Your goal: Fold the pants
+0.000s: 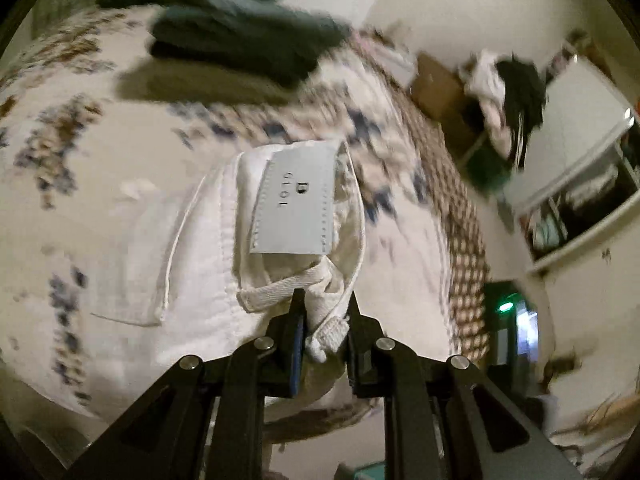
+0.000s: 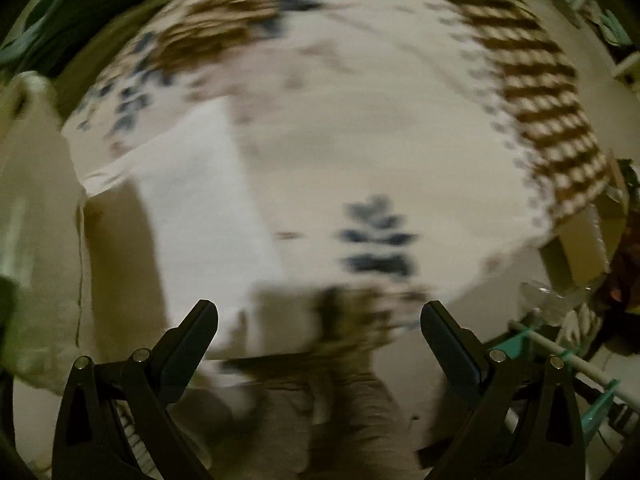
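Observation:
White pants (image 1: 200,248) with a grey waistband label and a back pocket hang in front of me in the left wrist view. My left gripper (image 1: 325,312) is shut on the pants' waistband near a belt loop and holds them above the bed. In the right wrist view, blurred by motion, a white leg of the pants (image 2: 208,216) lies on the bedspread, and more white cloth (image 2: 36,208) hangs at the left edge. My right gripper (image 2: 319,316) is open and empty above the bed's near edge.
The bed has a cream bedspread (image 1: 72,128) with blue and brown prints and a checked border (image 2: 560,120). A stack of folded dark clothes (image 1: 240,44) lies at its far side. A cardboard box (image 1: 440,88) and piled clothes (image 1: 508,92) stand by the wall.

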A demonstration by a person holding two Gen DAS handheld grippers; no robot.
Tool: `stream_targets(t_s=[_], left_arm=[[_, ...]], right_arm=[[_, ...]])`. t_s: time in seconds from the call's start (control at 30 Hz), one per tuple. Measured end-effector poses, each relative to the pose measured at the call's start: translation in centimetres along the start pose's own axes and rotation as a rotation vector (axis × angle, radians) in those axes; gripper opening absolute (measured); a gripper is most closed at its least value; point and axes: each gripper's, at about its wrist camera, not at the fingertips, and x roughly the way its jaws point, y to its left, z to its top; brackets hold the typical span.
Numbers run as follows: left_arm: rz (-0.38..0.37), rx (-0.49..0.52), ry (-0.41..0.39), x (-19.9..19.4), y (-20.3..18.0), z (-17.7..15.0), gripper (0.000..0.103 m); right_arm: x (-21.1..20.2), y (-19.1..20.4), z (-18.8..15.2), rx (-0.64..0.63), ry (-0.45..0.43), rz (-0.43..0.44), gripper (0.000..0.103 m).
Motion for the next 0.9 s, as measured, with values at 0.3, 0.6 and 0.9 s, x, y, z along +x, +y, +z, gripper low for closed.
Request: stream_targets(t_s=[0.3,0.6,0.9], left_arm=[[0.057,0.097,0.134,6.3,-4.7,-2.8,0.013],[0.153,0.038,0.318,7.7,-3.7,-2.5,0.040],[0.337,-0.029,0.162,1.1,2.0,1.0,0.075]], right_arm=[[1.7,-7.8,1.5,0.026,-0.012,-0.065,0.103],[2.1,-7.8,5.6,0.062,-0.011,0.074,0.103],[2.3,-2.8,10.0,0.013,0.044,0.357,0.103]])
